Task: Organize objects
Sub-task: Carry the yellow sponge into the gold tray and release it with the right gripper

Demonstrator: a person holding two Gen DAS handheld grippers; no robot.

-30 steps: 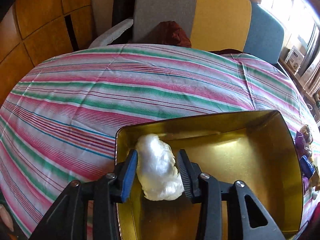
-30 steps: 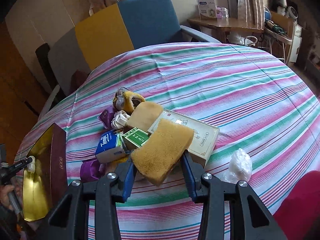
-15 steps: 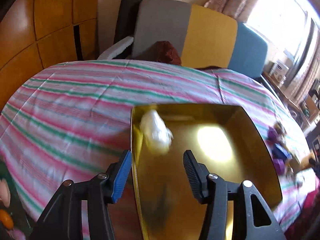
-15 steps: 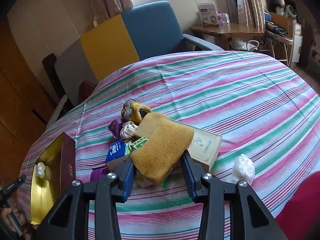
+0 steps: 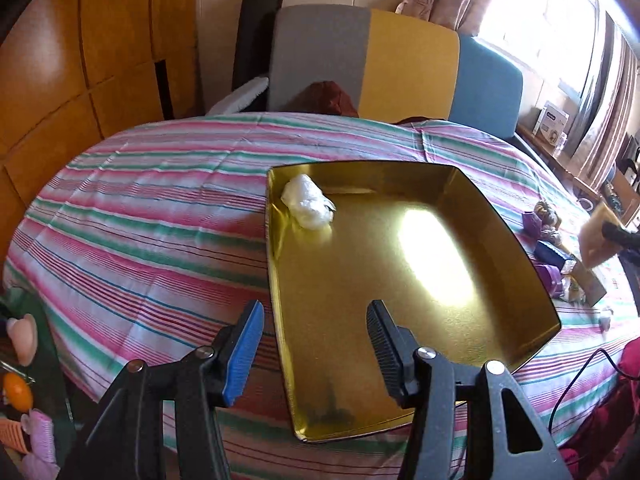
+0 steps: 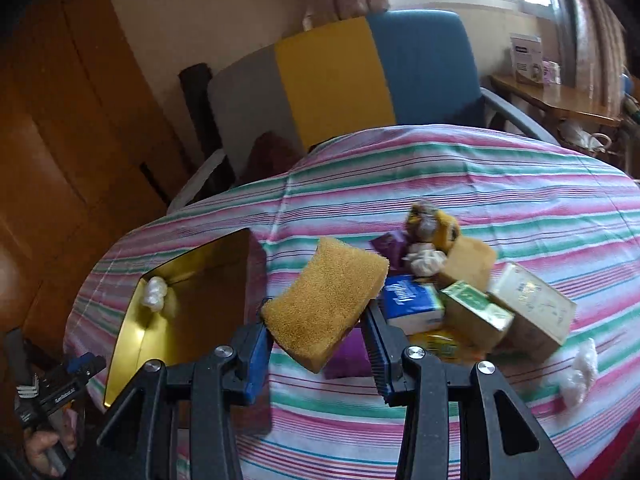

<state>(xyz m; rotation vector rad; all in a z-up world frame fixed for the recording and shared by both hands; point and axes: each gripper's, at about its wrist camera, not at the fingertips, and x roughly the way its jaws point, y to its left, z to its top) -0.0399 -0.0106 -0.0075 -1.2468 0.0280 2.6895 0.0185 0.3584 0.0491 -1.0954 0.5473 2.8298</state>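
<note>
- Sponge (image 6: 324,304) sits clamped between the fingers of your right hand-held gripper (image 6: 318,334), lifted off the striped table (image 6: 480,184) and tilted, its long axis running up and away to the right
- The gold box (image 6: 176,320) lies to the left of that sponge and a little further off, its dark outer wall just beside the sponge's left edge in the right wrist view; the coming move turns on crossing that wall leftward, so I judge the right hand to be the one that carries it
- Your left hand-held gripper (image 5: 316,348) hangs with its fingers apart and nothing between them, straddling the near left rim of the gold box (image 5: 516,240)
- A white plastic wad (image 5: 308,202) already rests in the box's far left corner, touching the wall; the rest of the floor is bare
- The remaining clutter, the tissue pack (image 6: 412,304), green carton (image 6: 476,312) and beige box (image 6: 532,308), is heaped on the table to the right of the sponge, with a second plastic wad (image 6: 580,372) well apart near the edge
</note>
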